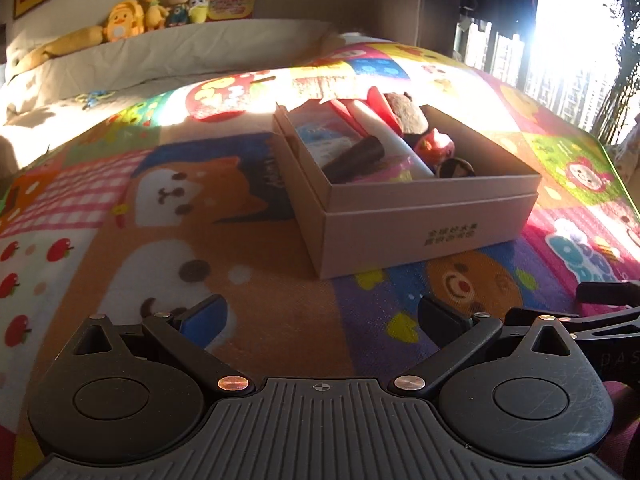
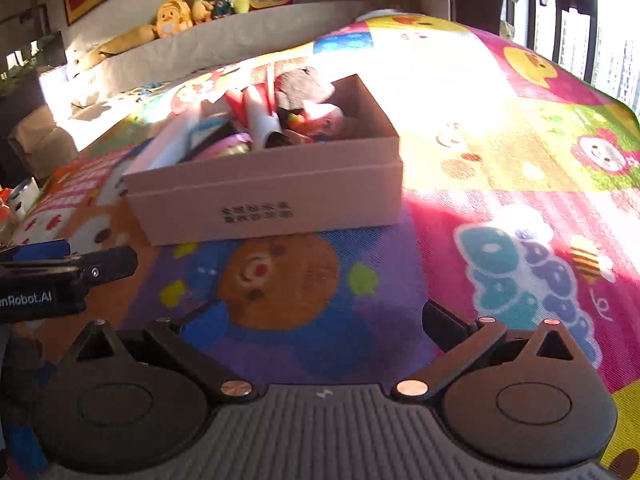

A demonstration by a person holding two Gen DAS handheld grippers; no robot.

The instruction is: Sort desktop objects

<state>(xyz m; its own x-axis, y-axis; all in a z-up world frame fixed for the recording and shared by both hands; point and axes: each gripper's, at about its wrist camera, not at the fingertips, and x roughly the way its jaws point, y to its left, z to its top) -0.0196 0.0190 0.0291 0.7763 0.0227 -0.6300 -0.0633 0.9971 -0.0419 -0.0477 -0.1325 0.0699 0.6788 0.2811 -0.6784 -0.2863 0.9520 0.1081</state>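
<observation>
Black grippers [image 1: 322,322] (blue-padded jaws)

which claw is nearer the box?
Roughly level, left if either. Left claw sits back off the box corner; right claw faces its printed side. Both open, empty.

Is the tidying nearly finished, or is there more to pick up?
It looks close to done. The pink box is already full of toys and small items, and no loose objects show on the colourful mat around it. Nothing is in hand: the left claw and right claw are both open and empty.
</observation>
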